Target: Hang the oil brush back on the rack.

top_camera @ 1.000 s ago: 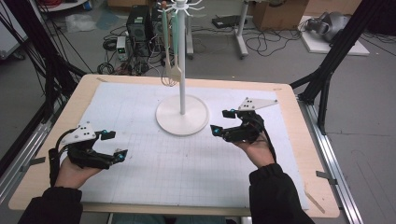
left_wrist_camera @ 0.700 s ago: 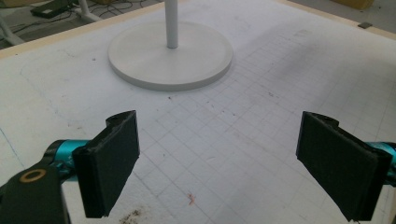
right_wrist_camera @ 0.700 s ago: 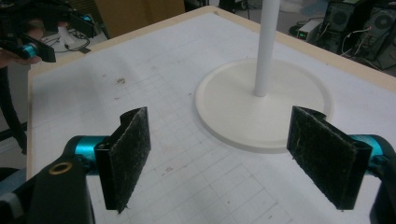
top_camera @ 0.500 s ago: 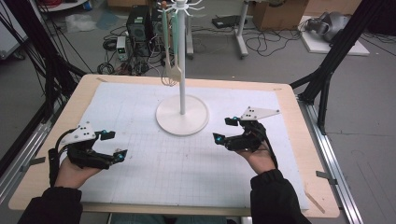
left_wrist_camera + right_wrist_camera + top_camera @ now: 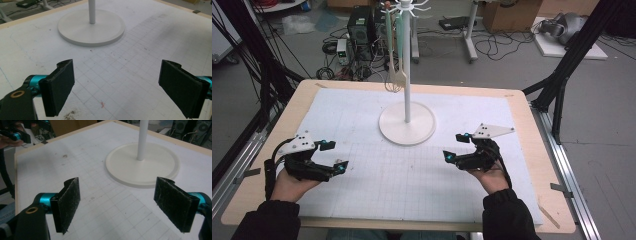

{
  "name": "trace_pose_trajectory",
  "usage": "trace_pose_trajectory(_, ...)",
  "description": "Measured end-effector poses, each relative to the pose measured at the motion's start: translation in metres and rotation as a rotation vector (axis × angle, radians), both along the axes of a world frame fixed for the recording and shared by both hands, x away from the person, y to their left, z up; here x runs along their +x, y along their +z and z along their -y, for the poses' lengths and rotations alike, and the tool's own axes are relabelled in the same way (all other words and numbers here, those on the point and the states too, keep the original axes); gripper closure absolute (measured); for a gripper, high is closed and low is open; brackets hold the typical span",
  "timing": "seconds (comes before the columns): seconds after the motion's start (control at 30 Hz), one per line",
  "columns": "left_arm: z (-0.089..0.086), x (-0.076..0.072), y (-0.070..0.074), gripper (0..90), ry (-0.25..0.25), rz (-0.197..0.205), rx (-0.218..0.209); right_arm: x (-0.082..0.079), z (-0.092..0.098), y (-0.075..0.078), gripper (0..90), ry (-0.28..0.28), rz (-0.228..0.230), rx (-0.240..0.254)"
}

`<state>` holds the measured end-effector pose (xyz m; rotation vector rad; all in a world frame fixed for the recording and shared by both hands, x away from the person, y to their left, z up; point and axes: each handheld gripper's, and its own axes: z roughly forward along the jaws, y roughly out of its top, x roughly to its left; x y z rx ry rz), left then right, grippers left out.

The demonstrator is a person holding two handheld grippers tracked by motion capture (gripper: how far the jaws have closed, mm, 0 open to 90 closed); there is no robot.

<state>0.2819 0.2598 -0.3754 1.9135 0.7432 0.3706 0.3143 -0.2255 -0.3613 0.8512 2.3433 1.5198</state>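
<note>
Table (image 5: pixel 532 200) with white grid mat (image 5: pixel 412 185) is taking up most of the high view, and I'm reading this as the start or rest step: both hands are sitting low near the front edge, nothing picked up. White stand (image 5: pixel 406 122) is sitting mid-mat, round base flat, thin pole upright, hooks at the top. Two pale utensils (image 5: pixel 396 75) are hanging off those hooks on the far left side of the pole, well apart from both hands. Next move, I'm guessing, is needing a reach up and forward to them. Left gripper (image 5: pixel 334 156) is standing wide, nothing between the pads. Right gripper (image 5: pixel 454 147) is also standing wide and empty.
</note>
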Motion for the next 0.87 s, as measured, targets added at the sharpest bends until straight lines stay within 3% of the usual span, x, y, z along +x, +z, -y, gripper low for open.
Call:
trace_pose_trajectory(0.57, 0.000, 0.002, -0.008, 13.9, 0.004, -0.026, 0.007, -0.015, 0.009, -0.021, 19.4, -0.007, -0.004, 0.039)
trace_pose_trajectory(0.87, 0.003, 0.004, -0.011, 13.8, 0.020, -0.016, 0.011, -0.023, 0.019, -0.025, 19.0, -0.017, 0.004, 0.050)
